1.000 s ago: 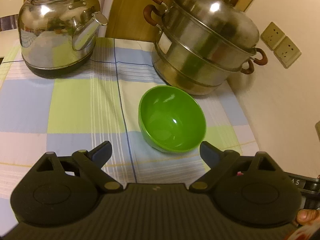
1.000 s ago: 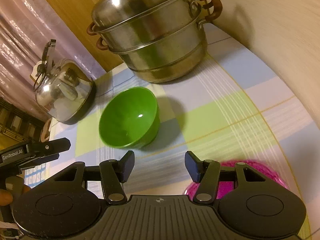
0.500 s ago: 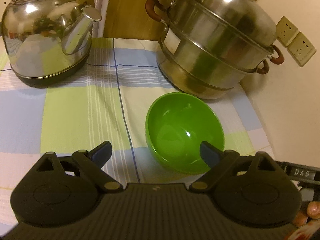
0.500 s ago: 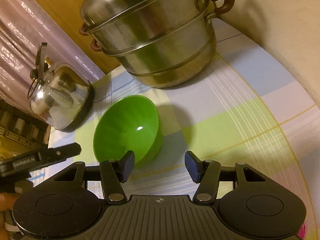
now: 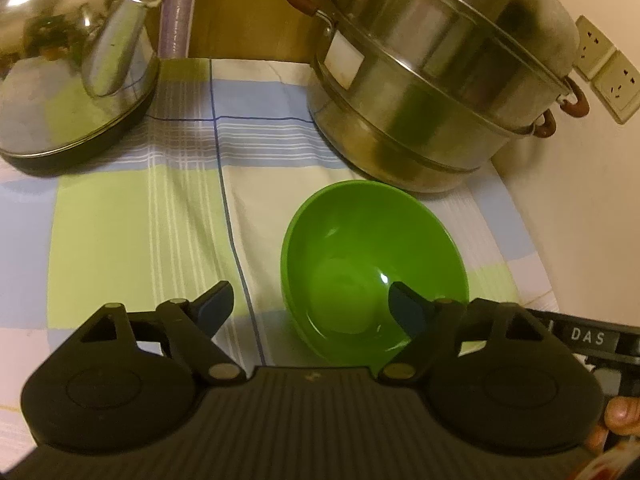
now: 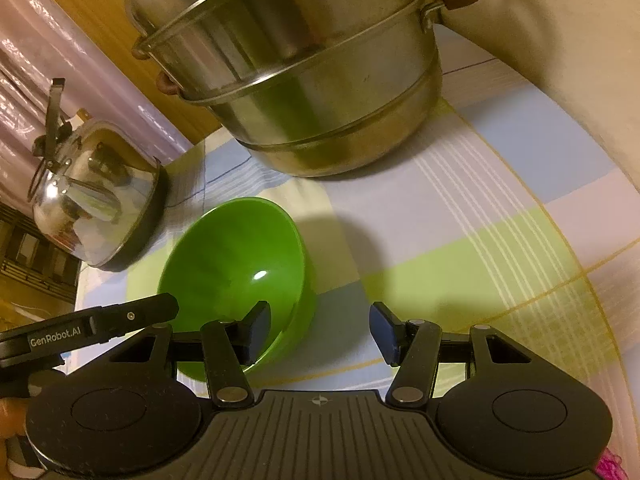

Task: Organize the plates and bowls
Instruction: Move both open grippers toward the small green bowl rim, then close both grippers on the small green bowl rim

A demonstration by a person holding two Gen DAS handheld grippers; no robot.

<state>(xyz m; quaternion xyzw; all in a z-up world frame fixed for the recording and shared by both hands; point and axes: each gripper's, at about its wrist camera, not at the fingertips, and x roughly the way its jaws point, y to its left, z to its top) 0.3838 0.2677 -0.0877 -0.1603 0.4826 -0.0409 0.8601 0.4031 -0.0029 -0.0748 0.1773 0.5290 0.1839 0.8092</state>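
A green bowl (image 5: 372, 264) stands upright and empty on the checked tablecloth, in front of the steel steamer pot. My left gripper (image 5: 310, 304) is open; its right finger reaches over the bowl's near rim, its left finger is outside the bowl. In the right wrist view the bowl (image 6: 232, 264) lies at lower left. My right gripper (image 6: 320, 332) is open; its left finger sits over the bowl's near right rim, its right finger outside. Neither gripper holds anything.
A stacked steel steamer pot (image 5: 432, 76) stands behind the bowl, close to the wall with sockets (image 5: 608, 68). A steel kettle (image 5: 72, 64) stands at the back left. The checked cloth (image 5: 132, 220) covers the table. A bit of pink shows at the lower right corner (image 6: 610, 466).
Both grippers have moved forward and closer to the green bowl; each now has one finger over its rim. The pink item has nearly left the right wrist view.
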